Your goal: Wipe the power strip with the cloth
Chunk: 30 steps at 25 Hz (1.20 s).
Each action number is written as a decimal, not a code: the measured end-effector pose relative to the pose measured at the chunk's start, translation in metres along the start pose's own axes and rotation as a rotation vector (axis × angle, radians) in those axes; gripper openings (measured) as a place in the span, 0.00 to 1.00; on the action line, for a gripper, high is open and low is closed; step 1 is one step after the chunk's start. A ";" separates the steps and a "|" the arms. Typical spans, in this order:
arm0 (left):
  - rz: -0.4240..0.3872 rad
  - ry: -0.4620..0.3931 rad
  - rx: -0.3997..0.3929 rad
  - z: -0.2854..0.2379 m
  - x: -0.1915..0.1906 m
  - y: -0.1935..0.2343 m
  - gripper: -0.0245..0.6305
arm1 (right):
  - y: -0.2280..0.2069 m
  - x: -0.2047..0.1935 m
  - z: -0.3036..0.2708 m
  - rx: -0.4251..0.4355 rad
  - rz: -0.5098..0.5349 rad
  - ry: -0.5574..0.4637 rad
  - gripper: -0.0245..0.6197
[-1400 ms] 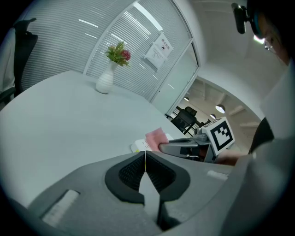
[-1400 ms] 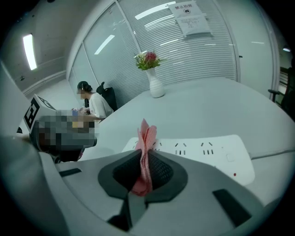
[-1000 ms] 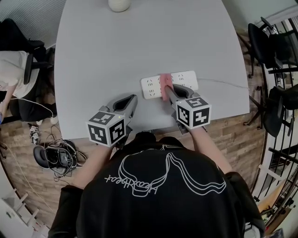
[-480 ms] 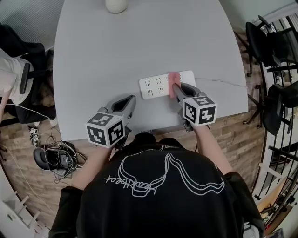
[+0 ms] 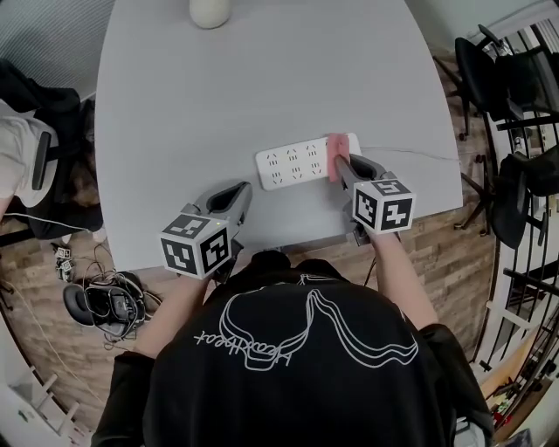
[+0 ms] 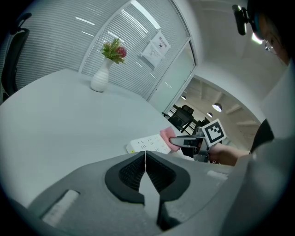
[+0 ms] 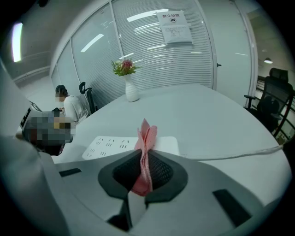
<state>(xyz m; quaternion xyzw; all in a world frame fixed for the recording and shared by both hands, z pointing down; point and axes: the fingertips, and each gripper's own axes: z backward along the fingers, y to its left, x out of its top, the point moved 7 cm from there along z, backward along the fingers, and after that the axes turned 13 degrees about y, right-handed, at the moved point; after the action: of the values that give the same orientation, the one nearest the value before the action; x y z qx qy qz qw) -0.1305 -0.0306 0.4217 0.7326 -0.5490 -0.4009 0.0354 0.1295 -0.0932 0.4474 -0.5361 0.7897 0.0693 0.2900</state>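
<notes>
A white power strip lies on the grey table near its front edge. Its cord runs off to the right. My right gripper is shut on a folded pink cloth, and the cloth rests on the strip's right part. In the right gripper view the pink cloth stands pinched between the jaws, with the power strip just beyond. My left gripper sits shut and empty at the table's front left, apart from the strip. The left gripper view shows the power strip and the right gripper to its right.
A white vase with flowers stands at the table's far edge. Office chairs stand to the right. Cables and a headset lie on the wooden floor at left, by a seated person.
My right gripper has slid the pink cloth rightward along the power strip, from its middle to near its right end. The left gripper has stayed where it was.
</notes>
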 end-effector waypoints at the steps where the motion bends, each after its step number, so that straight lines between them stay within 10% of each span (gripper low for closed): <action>1: 0.001 0.002 -0.002 -0.001 0.001 0.000 0.06 | -0.003 0.000 0.001 -0.006 -0.003 0.001 0.10; 30: 0.010 0.011 -0.029 -0.001 0.004 0.002 0.06 | -0.047 0.003 0.032 -0.113 -0.074 -0.027 0.10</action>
<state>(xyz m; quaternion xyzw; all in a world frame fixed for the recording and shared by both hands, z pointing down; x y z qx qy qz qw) -0.1310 -0.0348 0.4207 0.7314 -0.5466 -0.4046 0.0511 0.1832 -0.1016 0.4291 -0.5795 0.7602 0.1101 0.2722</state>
